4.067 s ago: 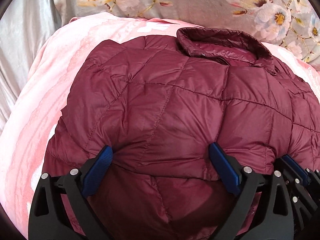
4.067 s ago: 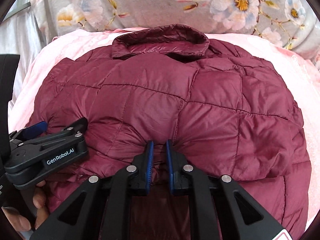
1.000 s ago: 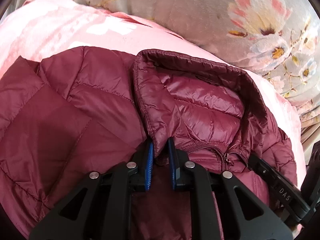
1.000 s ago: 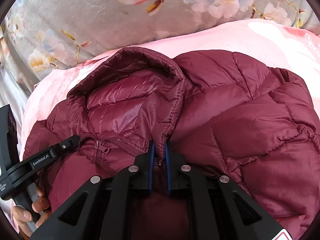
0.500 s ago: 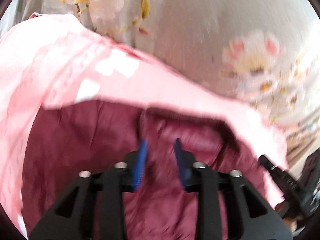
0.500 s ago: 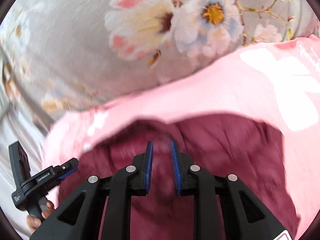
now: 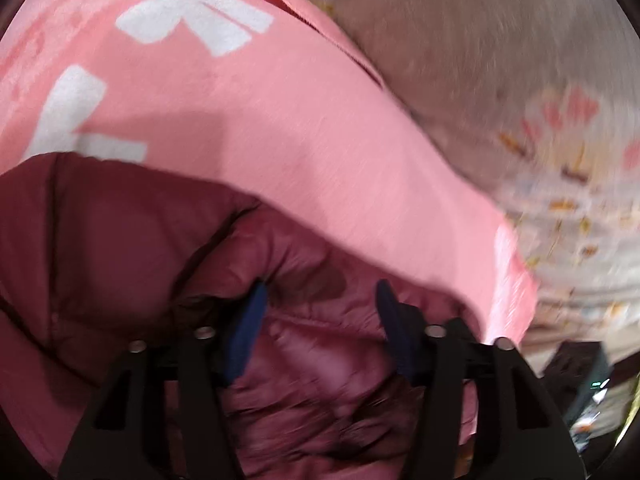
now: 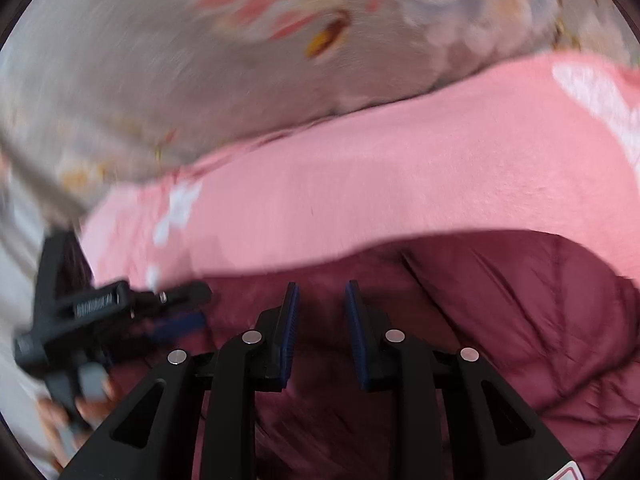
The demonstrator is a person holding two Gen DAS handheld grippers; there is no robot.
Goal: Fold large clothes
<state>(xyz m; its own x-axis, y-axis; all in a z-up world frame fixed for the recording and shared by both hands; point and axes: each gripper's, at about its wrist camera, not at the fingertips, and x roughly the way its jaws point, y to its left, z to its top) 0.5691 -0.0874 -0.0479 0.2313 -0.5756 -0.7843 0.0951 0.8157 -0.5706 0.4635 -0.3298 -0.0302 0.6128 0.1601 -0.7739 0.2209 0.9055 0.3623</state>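
The maroon quilted jacket [image 7: 120, 280] lies on the pink blanket [image 7: 280, 120] and fills the lower part of both views, blurred by motion. My left gripper [image 7: 322, 312] hovers over the jacket's far edge. Its jaws are opening, and the fabric lies below them with the blue pads [image 7: 252, 320] apart from it. The jaws of my right gripper [image 8: 322, 312] are opening too, over the jacket [image 8: 520, 320], with nothing pinched. The right wrist view also shows the left gripper [image 8: 202, 306] at the left, held by a hand [image 8: 80, 400].
A grey floral pillow [image 8: 200, 60] rises just beyond the pink blanket [image 8: 400, 180]; in the left wrist view the pillow [image 7: 520, 80] is at the upper right. Pale sheet [image 8: 16, 280] borders the left. Dark items [image 7: 580, 380] sit past the blanket's right end.
Both grippers were shut on the jacket's collar edge; they have let go, spread their jaws and swung up towards the pillow. The jacket now sits lower in both views.
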